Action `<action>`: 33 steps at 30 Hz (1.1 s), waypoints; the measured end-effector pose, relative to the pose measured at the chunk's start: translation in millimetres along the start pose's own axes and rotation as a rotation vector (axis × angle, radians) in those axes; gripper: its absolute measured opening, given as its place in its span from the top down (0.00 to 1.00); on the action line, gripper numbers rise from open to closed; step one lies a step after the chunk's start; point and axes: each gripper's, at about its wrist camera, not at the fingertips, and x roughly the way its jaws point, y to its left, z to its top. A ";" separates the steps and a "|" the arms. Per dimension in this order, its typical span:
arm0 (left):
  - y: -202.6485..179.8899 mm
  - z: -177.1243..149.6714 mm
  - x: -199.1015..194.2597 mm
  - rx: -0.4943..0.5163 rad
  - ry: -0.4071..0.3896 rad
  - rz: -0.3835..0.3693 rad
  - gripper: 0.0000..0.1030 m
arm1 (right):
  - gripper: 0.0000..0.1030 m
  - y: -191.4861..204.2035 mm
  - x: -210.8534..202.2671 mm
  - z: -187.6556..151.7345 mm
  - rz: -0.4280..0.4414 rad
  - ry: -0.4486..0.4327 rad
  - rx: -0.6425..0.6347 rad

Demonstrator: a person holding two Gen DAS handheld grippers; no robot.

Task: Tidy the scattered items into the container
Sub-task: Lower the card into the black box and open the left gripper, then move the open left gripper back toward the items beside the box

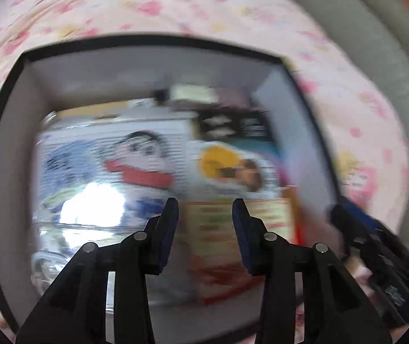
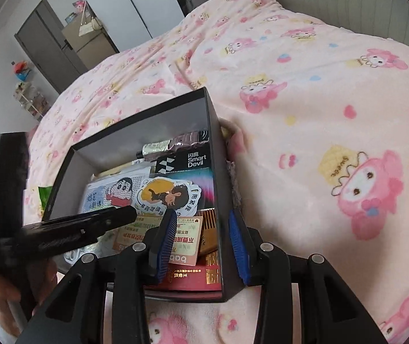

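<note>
Left wrist view blurs the box (image 1: pixel 153 43) contents; its near rim is cut off

The left wrist view is aimed steeply down from close above into the open black cardboard box with grey inner walls (image 1: pixel 153 66), blurred. The right wrist view is angled down from the box's near right corner (image 2: pixel 218 229), taking in the pink cartoon-print bedspread (image 2: pixel 319 91). The box's contents are shared by both views.
</note>
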 end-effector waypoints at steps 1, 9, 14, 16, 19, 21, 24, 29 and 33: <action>0.1 0.2 3.0 0.002 0.005 0.009 0.61 | 0.67 1.0 2.0 0.1 -0.010 0.003 -0.006; -18.9 5.7 6.1 0.053 0.030 -0.067 0.50 | 0.67 -7.2 7.2 -1.1 0.000 0.027 0.024; -17.4 3.7 5.9 0.033 0.017 -0.078 0.51 | 0.67 -3.5 6.3 -0.7 -0.026 0.020 0.009; -28.4 -0.1 7.6 0.067 0.032 -0.101 0.51 | 0.67 -1.2 8.1 -1.5 -0.029 0.025 0.005; -46.5 -4.7 10.3 0.138 0.046 -0.112 0.54 | 0.65 0.7 10.4 -4.2 -0.036 0.033 -0.007; -45.0 -1.6 11.2 0.128 0.037 -0.118 0.54 | 0.65 -1.0 9.0 -5.4 -0.031 0.029 0.000; -42.0 -3.2 -0.7 0.114 -0.005 -0.137 0.54 | 0.65 -1.1 2.7 -6.1 -0.036 0.011 0.002; -43.6 -12.9 -35.8 0.178 -0.120 -0.090 0.54 | 0.64 11.6 -11.0 -7.1 -0.047 -0.033 -0.040; -40.4 -24.8 -54.4 0.201 -0.170 -0.062 0.54 | 0.63 24.3 -25.4 -11.5 -0.079 -0.080 -0.089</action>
